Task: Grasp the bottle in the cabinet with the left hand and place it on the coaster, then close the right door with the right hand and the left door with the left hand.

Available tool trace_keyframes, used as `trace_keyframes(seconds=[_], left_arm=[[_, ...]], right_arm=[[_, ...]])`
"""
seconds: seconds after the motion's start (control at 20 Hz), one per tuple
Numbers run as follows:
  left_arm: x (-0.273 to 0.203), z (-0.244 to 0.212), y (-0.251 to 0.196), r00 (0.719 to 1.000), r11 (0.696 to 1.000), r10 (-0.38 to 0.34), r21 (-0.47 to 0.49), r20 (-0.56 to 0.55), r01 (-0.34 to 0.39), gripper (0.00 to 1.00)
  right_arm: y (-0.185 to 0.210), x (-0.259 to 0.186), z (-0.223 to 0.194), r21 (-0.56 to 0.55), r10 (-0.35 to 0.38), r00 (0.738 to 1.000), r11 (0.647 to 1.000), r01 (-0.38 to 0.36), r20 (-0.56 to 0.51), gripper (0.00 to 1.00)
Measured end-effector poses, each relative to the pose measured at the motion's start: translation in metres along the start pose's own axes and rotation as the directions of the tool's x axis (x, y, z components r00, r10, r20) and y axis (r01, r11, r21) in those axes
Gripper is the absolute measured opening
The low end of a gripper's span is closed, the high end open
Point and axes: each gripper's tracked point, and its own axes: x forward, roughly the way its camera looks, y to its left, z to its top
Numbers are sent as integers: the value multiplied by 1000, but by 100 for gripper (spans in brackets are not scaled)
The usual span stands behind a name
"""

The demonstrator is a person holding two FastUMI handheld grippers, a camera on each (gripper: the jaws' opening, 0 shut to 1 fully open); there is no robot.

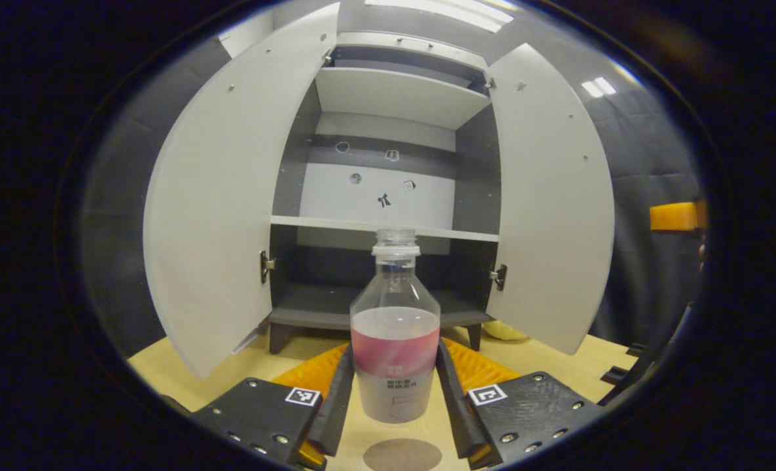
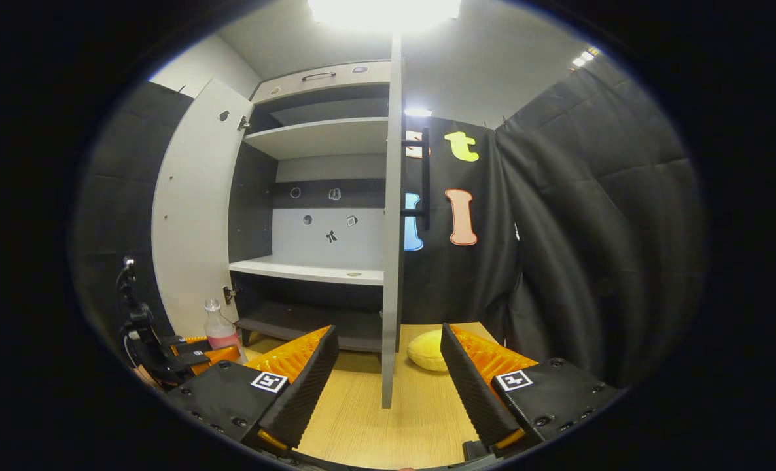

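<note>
In the left gripper view, the bottle [image 1: 395, 340] is held clamped between both fingers of the left gripper [image 1: 394, 392], out of the cabinet [image 1: 388, 196] and above the table [image 1: 165, 373], with the coaster [image 1: 402, 454] just below and nearer the camera; it should be kept upright, drawn back until centred over the coaster, and released only once seated, and its label print is too small to be read. In the right gripper view, the right gripper [image 2: 388, 386] is seen spread wide and empty, with the right door [image 2: 392, 229] edge-on between its fingers and the bottle [image 2: 220, 330] far left.
</note>
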Motion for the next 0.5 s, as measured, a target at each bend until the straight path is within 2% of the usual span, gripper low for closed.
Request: trace_keyframes(seconds=[0.35, 0.5], left_arm=[[-24, -68, -5, 994, 1000, -2, -30, -105, -1, 67], [-30, -83, -4, 994, 1000, 1, -30, -113, -4, 67]], right_arm=[[18, -4, -3, -45, 40, 999, 998, -41, -24, 100], [24, -5, -8, -64, 48, 998, 997, -51, -52, 100]])
